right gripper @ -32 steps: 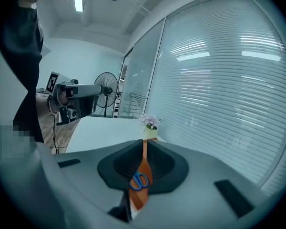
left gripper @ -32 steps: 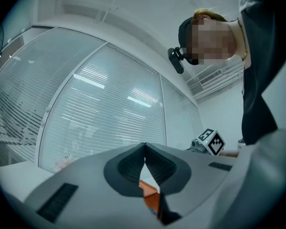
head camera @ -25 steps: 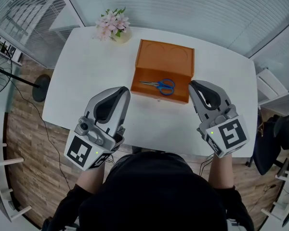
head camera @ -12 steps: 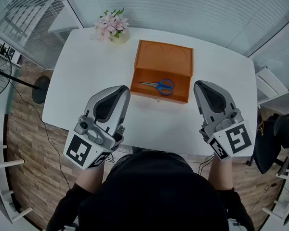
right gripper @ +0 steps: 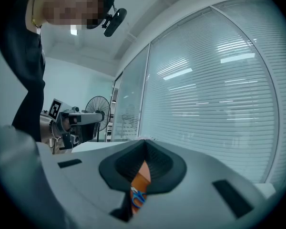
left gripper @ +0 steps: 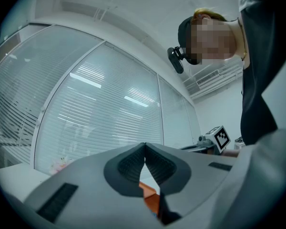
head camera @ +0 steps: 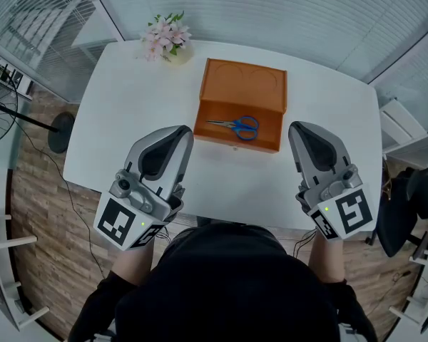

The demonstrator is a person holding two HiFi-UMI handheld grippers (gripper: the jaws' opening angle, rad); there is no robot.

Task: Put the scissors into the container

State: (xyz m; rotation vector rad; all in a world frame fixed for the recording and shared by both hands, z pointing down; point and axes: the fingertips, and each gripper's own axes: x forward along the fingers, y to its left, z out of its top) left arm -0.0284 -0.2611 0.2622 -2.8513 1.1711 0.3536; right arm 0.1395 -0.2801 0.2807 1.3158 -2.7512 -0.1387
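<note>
Risk: slight; a careless reach by either tool could shove the container or flick the scissors out. Scissors: flat inside the orange container on the table, well apart from both tools. Left gripper: jaws together, empty. Right gripper: jaws just closing together, nothing between.

text: none legible | signs: square marker at rear of left gripper; second marker at rear of right gripper
</note>
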